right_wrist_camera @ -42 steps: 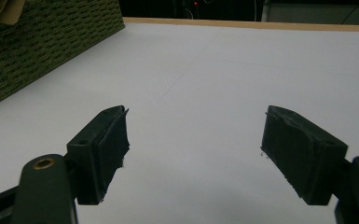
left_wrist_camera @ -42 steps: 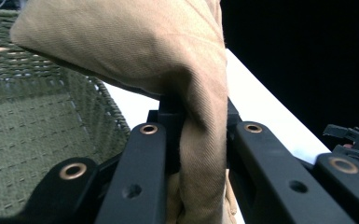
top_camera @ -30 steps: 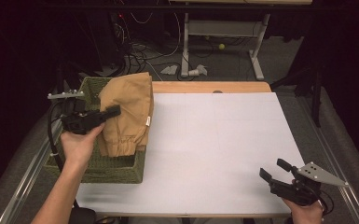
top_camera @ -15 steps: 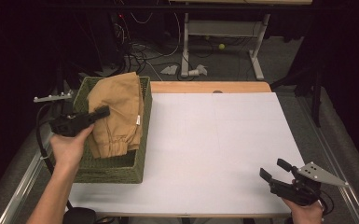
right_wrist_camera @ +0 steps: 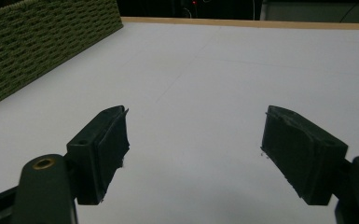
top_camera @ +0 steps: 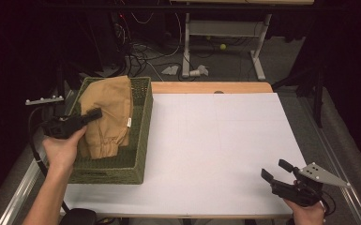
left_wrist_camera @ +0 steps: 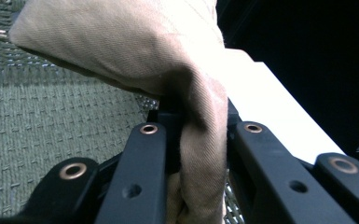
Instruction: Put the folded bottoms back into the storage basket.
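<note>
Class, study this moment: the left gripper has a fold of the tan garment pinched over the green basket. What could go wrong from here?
1. The left gripper pinches only a thin fold of the tan garment, so the cloth may slip out.
2. The garment's bulk lies inside the woven basket; it might snag on the weave or drag the basket.
3. The right gripper waits open, far off, giving no support.

The left gripper (left_wrist_camera: 193,140) has its two black jaws clamped on a fold of tan cloth (left_wrist_camera: 121,42), with the green woven basket (left_wrist_camera: 51,121) behind at left.
</note>
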A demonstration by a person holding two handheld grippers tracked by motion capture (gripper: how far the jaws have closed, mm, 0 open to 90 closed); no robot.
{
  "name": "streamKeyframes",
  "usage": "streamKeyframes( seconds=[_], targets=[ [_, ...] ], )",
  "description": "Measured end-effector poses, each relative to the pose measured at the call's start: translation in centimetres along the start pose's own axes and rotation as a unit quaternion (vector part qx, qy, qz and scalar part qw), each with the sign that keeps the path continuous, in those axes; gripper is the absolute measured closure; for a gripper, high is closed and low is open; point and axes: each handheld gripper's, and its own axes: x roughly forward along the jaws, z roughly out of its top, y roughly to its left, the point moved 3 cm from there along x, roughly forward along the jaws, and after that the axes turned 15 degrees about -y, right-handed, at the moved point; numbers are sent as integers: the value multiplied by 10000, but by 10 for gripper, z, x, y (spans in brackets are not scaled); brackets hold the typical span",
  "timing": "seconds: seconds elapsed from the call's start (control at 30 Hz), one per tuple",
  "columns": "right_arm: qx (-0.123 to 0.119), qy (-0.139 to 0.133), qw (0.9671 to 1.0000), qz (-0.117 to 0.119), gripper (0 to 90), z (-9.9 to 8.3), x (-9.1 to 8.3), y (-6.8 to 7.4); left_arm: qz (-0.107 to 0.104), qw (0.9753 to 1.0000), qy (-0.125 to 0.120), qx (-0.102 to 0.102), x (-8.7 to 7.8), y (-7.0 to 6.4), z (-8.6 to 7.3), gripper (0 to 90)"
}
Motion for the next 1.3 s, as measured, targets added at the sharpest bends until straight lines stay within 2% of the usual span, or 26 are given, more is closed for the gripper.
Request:
streamKeyframes(
  seconds=[0.4, 0.57, 0.8, 1.3],
  targets=[
    [16, -4, 10000, -6, 234, 0, 0, 0, 207, 9993, 311, 83, 23, 7, -15, 775],
    [17, -2, 10000, -5, 234, 0, 0, 0, 247, 9990, 369, 51, 30, 9, -18, 774],
    [20, 2, 10000, -7, 234, 0, 0, 0, 329, 9983, 470, 124, 40, 10, -22, 774],
    [22, 7, 10000, -2, 234, 0, 0, 0, 539, 9965, 636, 41, 61, 23, -30, 772]
  ],
)
